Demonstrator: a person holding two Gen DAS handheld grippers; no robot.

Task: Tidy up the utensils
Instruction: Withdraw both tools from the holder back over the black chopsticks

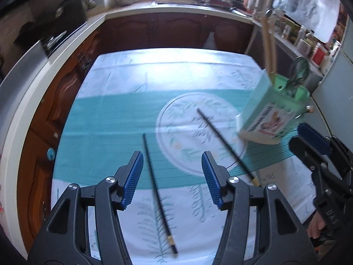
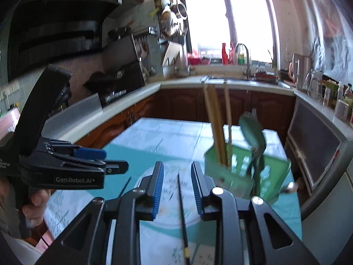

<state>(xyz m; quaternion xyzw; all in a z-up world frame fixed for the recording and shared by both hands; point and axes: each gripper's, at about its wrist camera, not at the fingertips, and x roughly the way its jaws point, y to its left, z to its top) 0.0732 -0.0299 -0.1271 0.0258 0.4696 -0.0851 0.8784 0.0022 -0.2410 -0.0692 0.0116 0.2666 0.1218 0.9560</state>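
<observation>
Chopsticks: two black ones flat on the cloth, apart. One (image 1: 159,193) lies lengthwise between your L pads, tip pointing away. Other (image 1: 225,142) slants across the cloth's round print, gold-banded end near you.
Holder: green caddy (image 1: 272,112) at the cloth's right side, just past the 2nd chopstick's far end; bamboo sticks (image 2: 217,123) and a green spoon (image 2: 252,135) stand in it. Blurred.
L gripper (image 1: 173,178): your jaws spread, pinching nothing; the chopstick is below the gap, not touched.
R gripper (image 2: 177,190): your jaws part-spread, nothing pinched; 2nd chopstick (image 2: 183,214) runs under the gap.
Cloth (image 1: 114,114): teal and white, leaf print, covers the table.
Around: counter (image 2: 152,86), sink and window beyond.
</observation>
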